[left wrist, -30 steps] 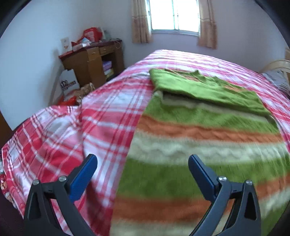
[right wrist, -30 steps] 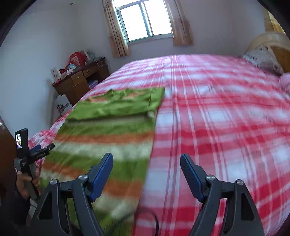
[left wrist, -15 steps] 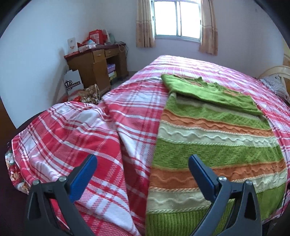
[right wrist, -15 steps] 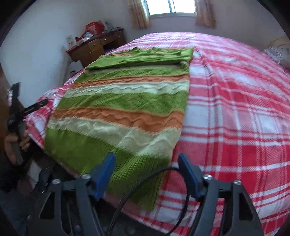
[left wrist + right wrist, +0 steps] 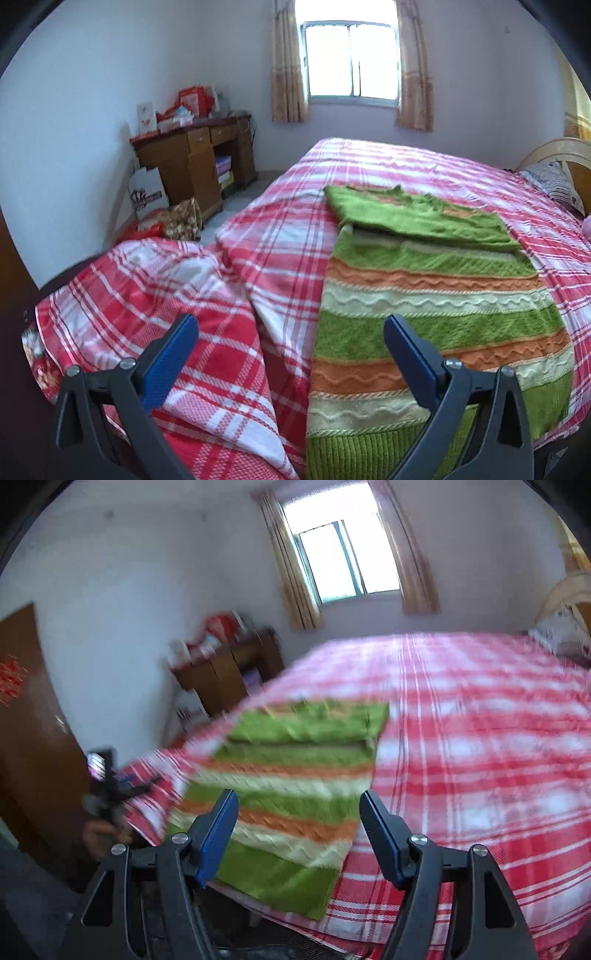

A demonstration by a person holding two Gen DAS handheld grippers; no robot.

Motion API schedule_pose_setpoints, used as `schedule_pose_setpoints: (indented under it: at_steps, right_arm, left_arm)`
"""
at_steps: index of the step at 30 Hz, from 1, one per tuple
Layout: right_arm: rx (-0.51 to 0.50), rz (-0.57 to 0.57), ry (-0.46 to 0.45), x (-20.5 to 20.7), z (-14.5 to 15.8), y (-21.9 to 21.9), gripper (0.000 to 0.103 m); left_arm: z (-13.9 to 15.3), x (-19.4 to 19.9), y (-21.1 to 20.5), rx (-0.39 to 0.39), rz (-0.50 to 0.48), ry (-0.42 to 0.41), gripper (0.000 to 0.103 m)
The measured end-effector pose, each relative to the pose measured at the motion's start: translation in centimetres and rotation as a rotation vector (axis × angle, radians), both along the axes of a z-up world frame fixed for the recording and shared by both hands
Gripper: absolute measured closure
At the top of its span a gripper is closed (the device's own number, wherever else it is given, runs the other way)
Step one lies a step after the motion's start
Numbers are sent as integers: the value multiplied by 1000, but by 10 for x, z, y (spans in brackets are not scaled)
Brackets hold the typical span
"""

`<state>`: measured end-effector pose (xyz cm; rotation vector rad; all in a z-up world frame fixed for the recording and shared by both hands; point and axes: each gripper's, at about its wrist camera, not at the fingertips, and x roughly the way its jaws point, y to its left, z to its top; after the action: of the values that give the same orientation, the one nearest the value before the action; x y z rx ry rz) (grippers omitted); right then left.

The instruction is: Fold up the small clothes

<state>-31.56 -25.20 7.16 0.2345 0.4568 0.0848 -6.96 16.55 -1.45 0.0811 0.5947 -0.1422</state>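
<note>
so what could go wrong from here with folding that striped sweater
The striped sweater lies with its ribbed green hem at the near edge of the bed, so a clumsy pinch could drag it off the mattress. Both the left gripper and the right gripper are open and hold nothing, and closing low might catch the plaid cover along with the knit. The sleeves folded across the top could slip loose when the hem is lifted.
</note>
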Motion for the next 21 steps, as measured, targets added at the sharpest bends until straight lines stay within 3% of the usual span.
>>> schedule_pose_setpoints:
  at_steps: [2, 5, 9, 12, 14, 21]
  right_arm:
    - [13, 4, -51, -22, 21, -7, 34]
    - [11, -42, -21, -23, 15, -13, 34]
    - [99, -7, 154, 20, -55, -16, 34]
    - [73, 0, 316, 56, -113, -5, 34]
    - [83, -5, 370, 70, -143, 1, 34]
    - [51, 26, 474, 97, -197, 22, 34]
  left_arm:
    - [9, -7, -1, 10, -22, -28, 1]
    - [19, -15, -1, -5, -63, -48, 1]
    - [32, -20, 2, -38, -77, -59, 1]
    - [38, -23, 5, -42, -83, -76, 1]
    - [38, -22, 7, -39, -74, -78, 1]
    - [23, -8, 19, -75, -36, -12, 1]
